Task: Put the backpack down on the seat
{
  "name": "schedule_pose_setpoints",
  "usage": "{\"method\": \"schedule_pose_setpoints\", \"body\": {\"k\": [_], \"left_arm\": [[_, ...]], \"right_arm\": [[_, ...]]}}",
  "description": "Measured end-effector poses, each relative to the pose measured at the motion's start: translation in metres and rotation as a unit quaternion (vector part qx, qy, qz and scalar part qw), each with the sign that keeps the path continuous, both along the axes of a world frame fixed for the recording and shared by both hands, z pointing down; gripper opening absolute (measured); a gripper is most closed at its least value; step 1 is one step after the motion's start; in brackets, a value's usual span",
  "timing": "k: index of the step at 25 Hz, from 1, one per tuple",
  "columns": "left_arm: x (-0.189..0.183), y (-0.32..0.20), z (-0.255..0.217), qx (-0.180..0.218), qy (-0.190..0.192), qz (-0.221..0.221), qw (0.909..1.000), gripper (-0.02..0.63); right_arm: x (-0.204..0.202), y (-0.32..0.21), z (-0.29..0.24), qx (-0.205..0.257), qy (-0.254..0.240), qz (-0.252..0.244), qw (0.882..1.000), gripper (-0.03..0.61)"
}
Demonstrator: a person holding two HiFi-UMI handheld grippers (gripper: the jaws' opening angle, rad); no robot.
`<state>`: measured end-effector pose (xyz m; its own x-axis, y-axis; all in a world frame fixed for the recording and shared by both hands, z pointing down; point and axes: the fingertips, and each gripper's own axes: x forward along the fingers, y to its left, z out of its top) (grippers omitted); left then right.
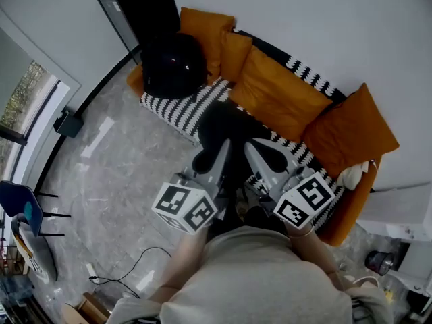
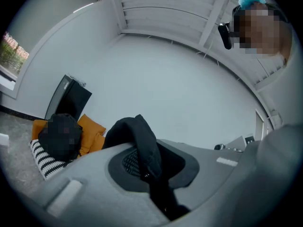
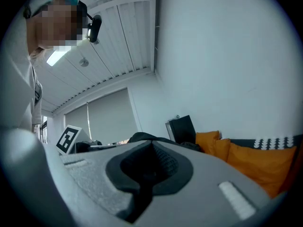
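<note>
In the head view the black backpack (image 1: 226,130) hangs between my two grippers, just in front of the sofa's black-and-white striped seat (image 1: 179,110). My left gripper (image 1: 221,148) is shut on a black strap (image 2: 144,148) of the pack, which runs up between its jaws in the left gripper view. My right gripper (image 1: 252,148) meets the pack from the other side. Its jaws stand together, with black cloth (image 3: 142,137) showing just past their tips. Both grippers point level towards the sofa.
Orange cushions (image 1: 280,93) line the sofa back. A second dark bag (image 1: 172,66) sits on the seat's left end, next to a tall black cabinet (image 1: 138,12). A white cloth (image 1: 352,175) lies at the right end. A cable (image 1: 135,268) and a blue chair (image 1: 20,208) are on the floor to the left.
</note>
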<state>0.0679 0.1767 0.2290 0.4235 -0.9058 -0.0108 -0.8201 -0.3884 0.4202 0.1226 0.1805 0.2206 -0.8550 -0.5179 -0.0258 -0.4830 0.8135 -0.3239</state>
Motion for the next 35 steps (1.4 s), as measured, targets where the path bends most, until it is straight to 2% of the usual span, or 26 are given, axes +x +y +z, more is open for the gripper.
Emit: {"method": "schedule_pose_setpoints", "body": {"k": [5,11,19,27,35], "left_arm": [[-0.013,-0.052,0.013,-0.014,-0.002,0.02,0.9997,0.04],[-0.044,-0.12,0.013,-0.029,-0.001,0.053,0.9982,0.04],[-0.089,-0.198,0.002,-0.017,-0.008,0.08,0.9966,0.04],[-0.135,-0.247,0.004,-0.022,-0.008,0.098,0.9949,0.04],[-0.171,-0.271,0.008,-0.023,0.0,0.124,0.992,0.04]], "right_arm": [[-0.015,-0.05,0.008,-0.009,0.003,0.024,1.0,0.003],[-0.047,-0.12,0.0,-0.011,-0.018,0.052,0.998,0.003],[-0.094,-0.19,-0.007,-0.005,-0.019,0.077,0.997,0.003],[-0.144,-0.236,-0.011,0.007,-0.016,0.091,0.996,0.003],[-0.185,-0.264,-0.013,0.014,-0.014,0.114,0.993,0.003]]}}
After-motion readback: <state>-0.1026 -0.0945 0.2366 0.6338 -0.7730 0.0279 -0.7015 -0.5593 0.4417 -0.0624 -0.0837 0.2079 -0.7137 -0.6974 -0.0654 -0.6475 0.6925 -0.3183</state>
